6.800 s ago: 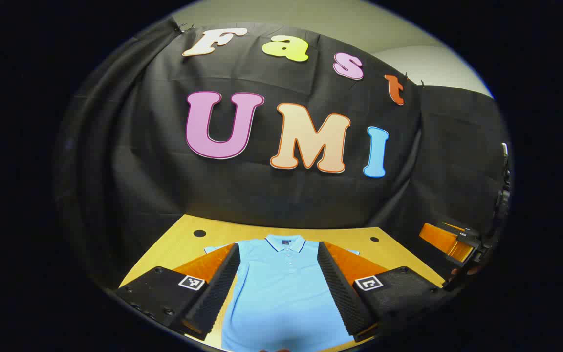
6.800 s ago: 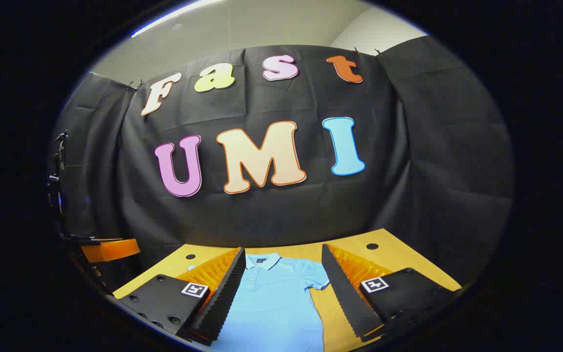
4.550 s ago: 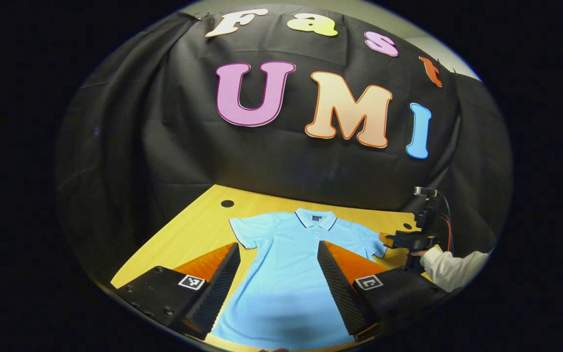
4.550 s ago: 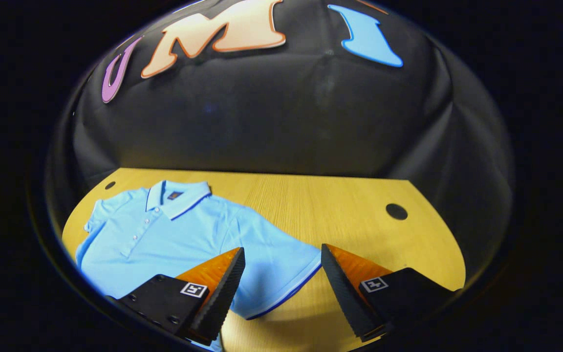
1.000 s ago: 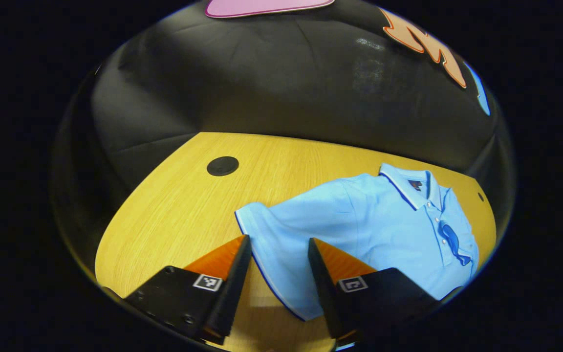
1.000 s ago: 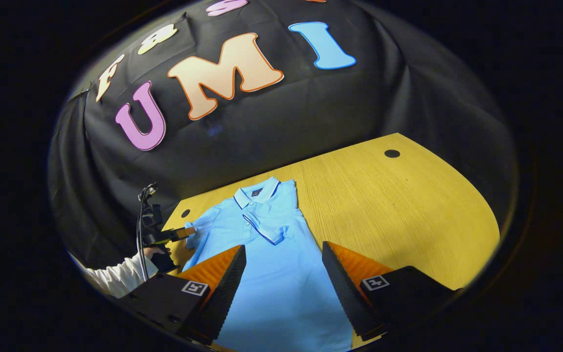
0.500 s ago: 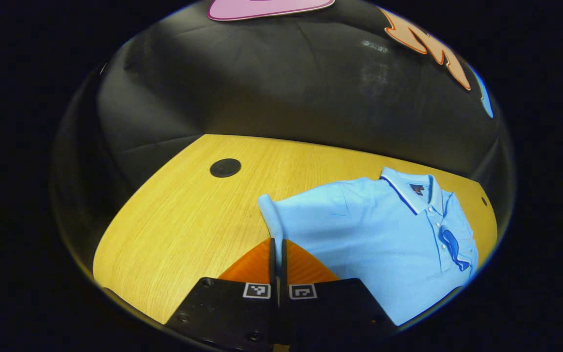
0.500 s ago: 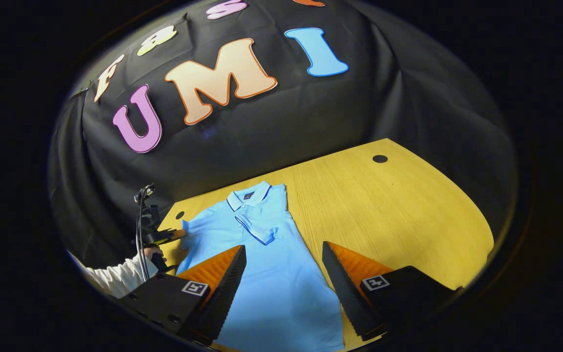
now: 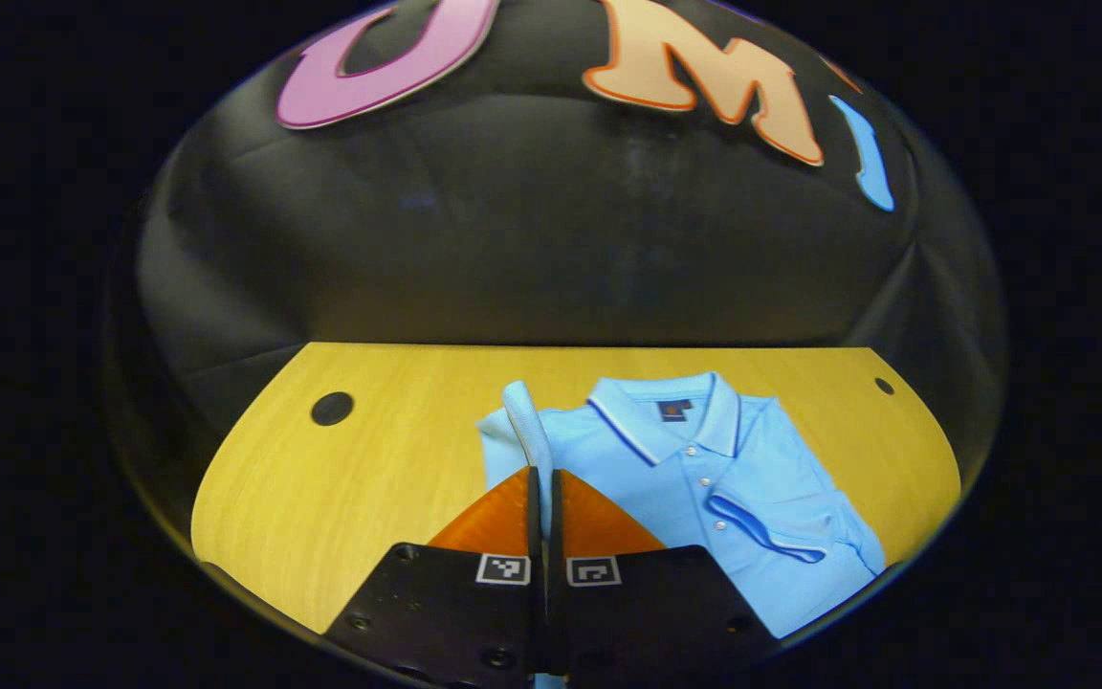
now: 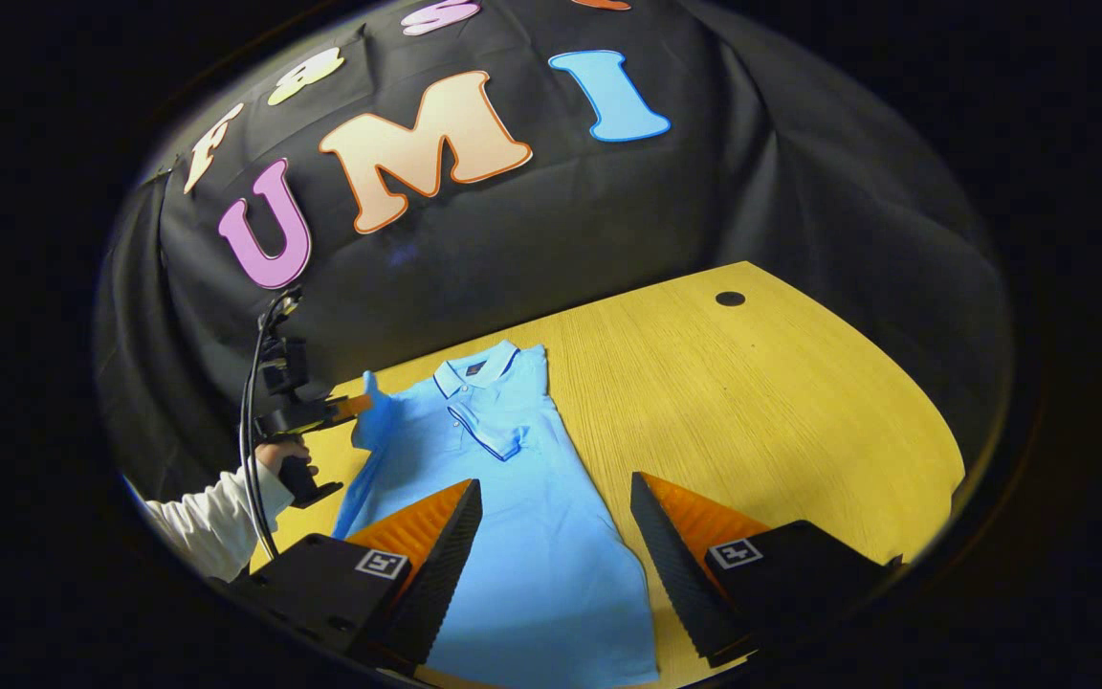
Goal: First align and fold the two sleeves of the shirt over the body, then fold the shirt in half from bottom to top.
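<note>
A light blue polo shirt (image 9: 723,498) (image 10: 503,517) lies face up on the yellow wooden table (image 9: 321,498) (image 10: 761,402). One sleeve (image 9: 781,522) (image 10: 489,435) is folded over the chest. My left gripper (image 9: 541,474) (image 10: 360,407) is shut on the other sleeve (image 9: 524,431) (image 10: 371,407), which it holds lifted off the table. Over the shirt's lower body, my right gripper (image 10: 556,488) stands open with nothing between its fingers.
Black cloth walls close the booth behind the table. A round black hole (image 9: 332,409) sits in the table's left part, another (image 10: 730,299) in its right part. A hand in a white sleeve (image 10: 216,522) holds the left gripper.
My left gripper shut on the sleeve, then raised it and swung it toward the shirt's body. The right gripper stayed open above the shirt's lower part.
</note>
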